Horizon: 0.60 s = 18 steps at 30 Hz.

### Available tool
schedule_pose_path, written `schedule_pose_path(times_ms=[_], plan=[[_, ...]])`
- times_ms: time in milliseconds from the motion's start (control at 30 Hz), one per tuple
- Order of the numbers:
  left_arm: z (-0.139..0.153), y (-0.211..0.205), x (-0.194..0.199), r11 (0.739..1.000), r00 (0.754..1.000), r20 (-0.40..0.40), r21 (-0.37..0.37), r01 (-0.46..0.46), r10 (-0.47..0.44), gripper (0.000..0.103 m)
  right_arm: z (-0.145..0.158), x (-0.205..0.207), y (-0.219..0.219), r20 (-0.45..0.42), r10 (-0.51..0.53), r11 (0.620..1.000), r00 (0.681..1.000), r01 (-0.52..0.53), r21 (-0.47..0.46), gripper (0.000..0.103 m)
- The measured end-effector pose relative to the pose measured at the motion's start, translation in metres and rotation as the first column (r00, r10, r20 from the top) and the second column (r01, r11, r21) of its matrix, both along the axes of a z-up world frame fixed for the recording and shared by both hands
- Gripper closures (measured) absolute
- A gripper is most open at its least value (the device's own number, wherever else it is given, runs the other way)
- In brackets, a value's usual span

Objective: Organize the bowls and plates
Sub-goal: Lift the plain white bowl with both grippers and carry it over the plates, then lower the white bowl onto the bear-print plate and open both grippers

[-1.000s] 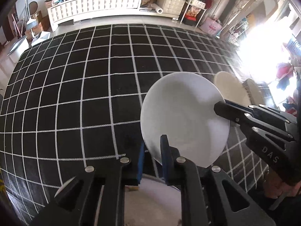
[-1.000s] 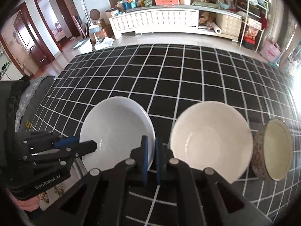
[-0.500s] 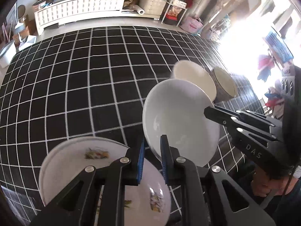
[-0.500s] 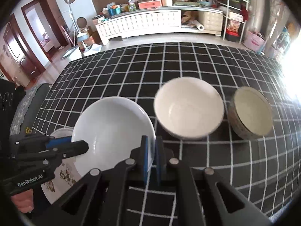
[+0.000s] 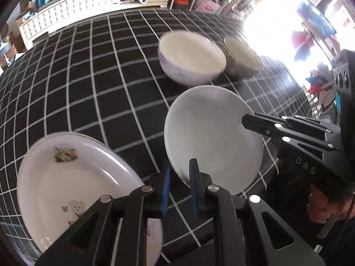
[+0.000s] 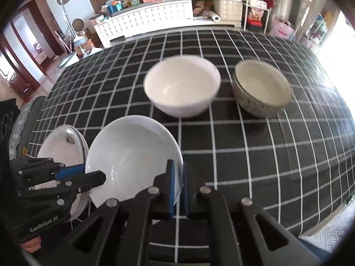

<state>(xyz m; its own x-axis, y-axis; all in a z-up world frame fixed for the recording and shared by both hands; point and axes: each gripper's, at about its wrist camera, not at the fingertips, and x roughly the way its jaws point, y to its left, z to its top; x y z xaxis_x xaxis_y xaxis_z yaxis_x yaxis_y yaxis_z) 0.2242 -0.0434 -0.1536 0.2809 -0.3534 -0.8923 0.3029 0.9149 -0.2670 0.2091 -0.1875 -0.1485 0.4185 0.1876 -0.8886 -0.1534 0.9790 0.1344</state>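
So the black checked tablecloth (image 6: 255, 155) filled most of both views, with a long white cabinet (image 6: 155, 15) running across the top of the frame behind it. Down in the lower left of the left wrist view sat the flower-printed plate (image 5: 66, 188); it looked like a stack from the right wrist view. A plain white plate (image 5: 213, 137) was held up off the cloth just right of that one, tilted, and both claws had it: the left gripper (image 5: 179, 184) was pinching its near rim at bottom center, the right gripper (image 6: 178, 184) was clamped on the opposite rim. Further up, near mid-frame, stood a white bowl (image 6: 182, 88), and just beside it on the right a speckled bowl (image 6: 261, 88), not quite touching.
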Motion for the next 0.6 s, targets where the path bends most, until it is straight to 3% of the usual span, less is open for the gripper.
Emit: schedule_pose_path(times_ms=[167, 600], plan=[[-0.01, -0.008, -0.008, 1.0, 0.999, -0.028, 0.012, 0.026, -0.025, 0.089, -0.011, -0.008, -0.008, -0.037, -0.009, 1.0, 0.999, 0.009, 0.0, 0.093], [-0.009, -0.01, -0.005, 0.999, 0.999, -0.018, 0.008, 0.032, -0.032, 0.088, -0.014, -0.011, -0.006, -0.036, -0.006, 1.0, 0.999, 0.005, -0.025, 0.093]])
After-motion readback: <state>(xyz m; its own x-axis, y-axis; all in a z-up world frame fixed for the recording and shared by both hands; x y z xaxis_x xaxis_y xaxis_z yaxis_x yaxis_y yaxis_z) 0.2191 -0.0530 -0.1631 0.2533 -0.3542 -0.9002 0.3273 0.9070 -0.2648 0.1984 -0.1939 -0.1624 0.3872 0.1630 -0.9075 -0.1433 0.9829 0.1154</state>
